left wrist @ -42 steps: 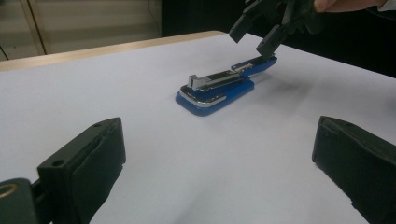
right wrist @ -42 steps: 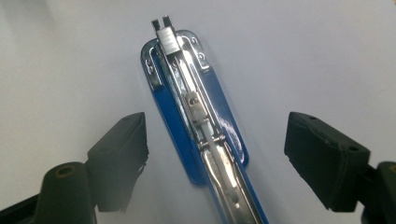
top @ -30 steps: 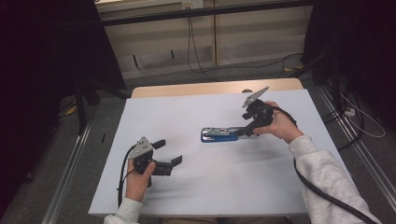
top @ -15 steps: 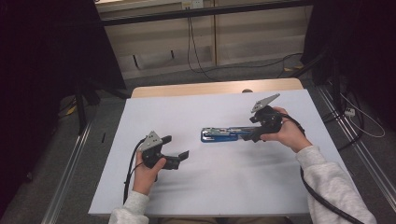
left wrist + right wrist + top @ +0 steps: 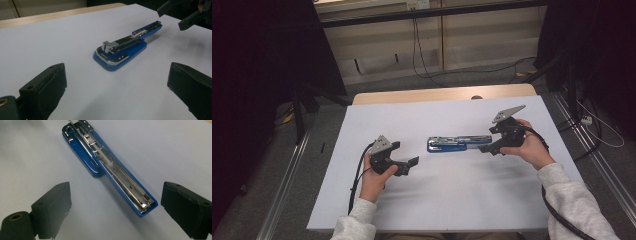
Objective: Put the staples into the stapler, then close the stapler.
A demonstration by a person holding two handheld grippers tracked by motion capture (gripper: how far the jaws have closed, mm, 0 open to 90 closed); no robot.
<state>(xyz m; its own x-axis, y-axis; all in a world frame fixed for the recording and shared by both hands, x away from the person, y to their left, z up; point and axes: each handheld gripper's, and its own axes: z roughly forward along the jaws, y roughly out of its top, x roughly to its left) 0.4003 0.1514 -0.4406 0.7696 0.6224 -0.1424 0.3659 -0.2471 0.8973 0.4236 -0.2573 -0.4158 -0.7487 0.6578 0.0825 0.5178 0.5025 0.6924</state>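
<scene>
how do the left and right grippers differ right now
The right gripper sits at the end of the blue stapler, its jaws either side of the tip; the left gripper is well short of the stapler, over bare table. The right one's grey plate tilts up higher than the left's. Both are open, hand-held, and point at the stapler.

Between my black left hand-held gripper (image 5: 404, 159) and right hand-held gripper (image 5: 490, 141): a blue stapler (image 5: 455, 144) (chrome-silver inside), on the plain white bench (image 5: 432, 195).
</scene>
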